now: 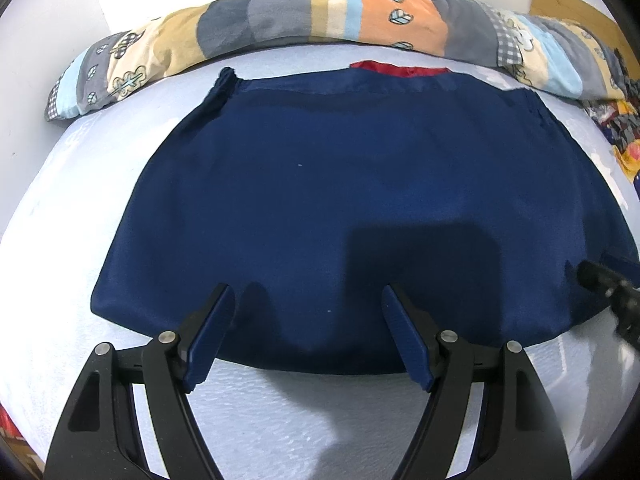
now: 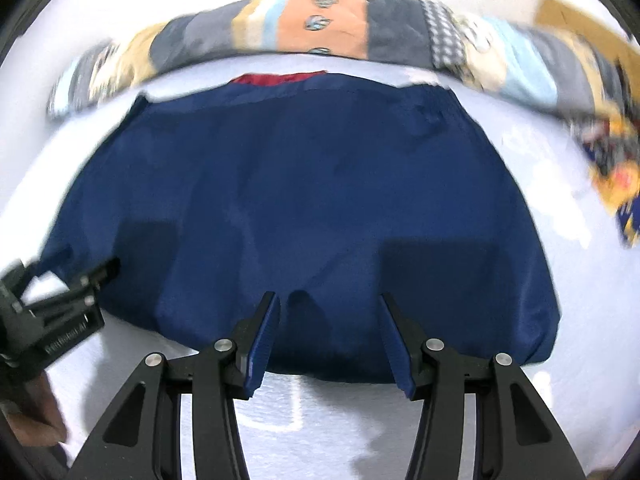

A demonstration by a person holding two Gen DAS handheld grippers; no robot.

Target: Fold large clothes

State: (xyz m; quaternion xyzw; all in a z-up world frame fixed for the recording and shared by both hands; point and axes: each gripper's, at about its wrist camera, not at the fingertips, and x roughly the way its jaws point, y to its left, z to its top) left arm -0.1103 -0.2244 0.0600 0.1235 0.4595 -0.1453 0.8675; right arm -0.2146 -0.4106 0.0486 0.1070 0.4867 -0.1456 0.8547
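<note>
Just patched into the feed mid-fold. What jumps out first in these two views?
A big navy garment fills the middle of both views, spread flat on the white bed sheet, with a strip of red lining peeking out at its far edge. Behind it, a long patchwork bolster lies along the wall. Both the left gripper and right gripper hover open over the near hem, nothing between their fingers.

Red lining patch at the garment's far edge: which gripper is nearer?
Left, marginally. The left gripper hovers over the near hem almost opposite the red patch; the right gripper sits further right along the hem.
</note>
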